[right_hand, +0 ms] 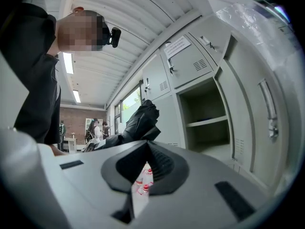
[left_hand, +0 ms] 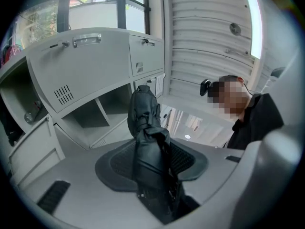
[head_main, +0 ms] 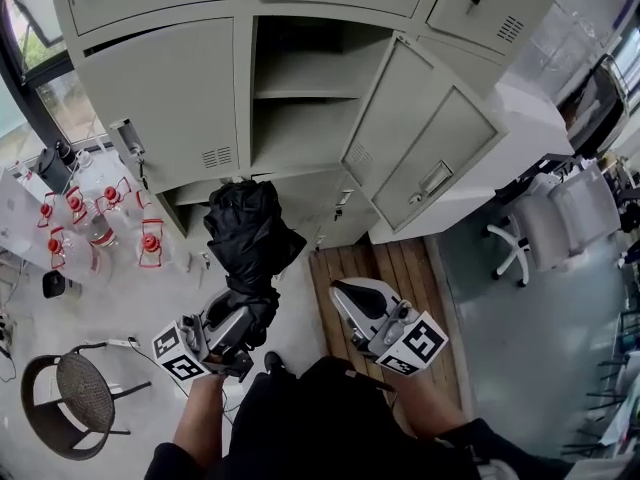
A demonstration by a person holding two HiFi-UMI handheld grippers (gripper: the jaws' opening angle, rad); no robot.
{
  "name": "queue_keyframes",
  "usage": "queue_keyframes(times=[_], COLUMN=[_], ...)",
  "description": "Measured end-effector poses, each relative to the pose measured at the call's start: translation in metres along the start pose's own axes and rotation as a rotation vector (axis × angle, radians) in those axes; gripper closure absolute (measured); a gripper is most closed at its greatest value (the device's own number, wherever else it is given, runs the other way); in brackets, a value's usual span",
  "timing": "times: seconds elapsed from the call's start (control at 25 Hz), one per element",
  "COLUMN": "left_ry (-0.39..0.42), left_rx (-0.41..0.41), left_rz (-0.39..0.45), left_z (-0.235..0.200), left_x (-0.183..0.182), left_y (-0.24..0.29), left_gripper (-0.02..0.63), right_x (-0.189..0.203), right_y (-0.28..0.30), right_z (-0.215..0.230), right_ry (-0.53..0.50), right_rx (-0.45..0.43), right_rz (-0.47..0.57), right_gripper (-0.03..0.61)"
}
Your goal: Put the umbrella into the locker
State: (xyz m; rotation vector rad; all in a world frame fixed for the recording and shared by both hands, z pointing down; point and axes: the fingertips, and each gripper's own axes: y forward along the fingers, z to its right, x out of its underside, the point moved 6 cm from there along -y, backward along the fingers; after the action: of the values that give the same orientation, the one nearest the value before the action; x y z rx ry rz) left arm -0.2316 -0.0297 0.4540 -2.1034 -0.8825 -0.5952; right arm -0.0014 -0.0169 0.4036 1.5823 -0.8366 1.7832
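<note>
A black folded umbrella (head_main: 252,236) points up toward the grey locker (head_main: 180,98), with its tip just below the open compartment (head_main: 300,118) that has one shelf inside. My left gripper (head_main: 243,318) is shut on the umbrella's lower end; in the left gripper view the umbrella (left_hand: 147,137) stands up between the jaws. The locker door (head_main: 425,143) hangs open to the right. My right gripper (head_main: 342,296) is to the right of the umbrella and apart from it, its jaws together with nothing in them. In the right gripper view the umbrella (right_hand: 138,123) shows beyond the jaws, left of the open compartment (right_hand: 207,120).
Several red-capped bottles (head_main: 100,218) stand on the floor at the left. A round woven chair (head_main: 80,398) is at the lower left and a white office chair (head_main: 550,223) at the right. A wooden platform (head_main: 385,268) lies in front of the locker. People stand far off in the right gripper view.
</note>
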Motion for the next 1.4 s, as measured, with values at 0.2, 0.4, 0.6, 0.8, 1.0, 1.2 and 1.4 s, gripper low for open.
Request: queue_keyframes(times=[0.2,0.4,0.6,0.8,1.0,1.2,1.4], left_ry=[-0.042,-0.033,0.002,0.033,0.063,0.049,0.037], left_rx=[0.031,0.029,0.018,-0.017,-0.044,-0.063,-0.119], left_rz=[0.022,0.037,0.038,0.029,0.032,0.055,0.032], left_z=[-0.022,-0.041,-0.054,-0.066,-0.078,-0.088,-0.104], left_x=[-0.009,-0.021,-0.034,-0.043,-0.052,-0.062,-0.068], left_y=[0.016,0.035,0.060,0.092,0.125,0.160,0.191], left_gripper=[0.416,0.417,0.417,0.416,0.416,0.416,0.416], right_x=[0.002,0.003,-0.005,-0.017,-0.029,-0.042,-0.050], right_y=[0.004,0.013,0.028,0.035,0.044,0.052,0.061], right_z=[0.016,0.042,0.073,0.110,0.142,0.169,0.190], right_ry=[0.002,0.006,0.002,-0.007,-0.029,-0.044,-0.056], right_rx=[0.043,0.045,0.009,-0.024,-0.073,-0.116,-0.127], right_rz=[-0.004,0.008,0.040,0.068,0.089,0.114,0.148], right_gripper=[0.568,0.568,0.568,0.568,0.568,0.568,0.568])
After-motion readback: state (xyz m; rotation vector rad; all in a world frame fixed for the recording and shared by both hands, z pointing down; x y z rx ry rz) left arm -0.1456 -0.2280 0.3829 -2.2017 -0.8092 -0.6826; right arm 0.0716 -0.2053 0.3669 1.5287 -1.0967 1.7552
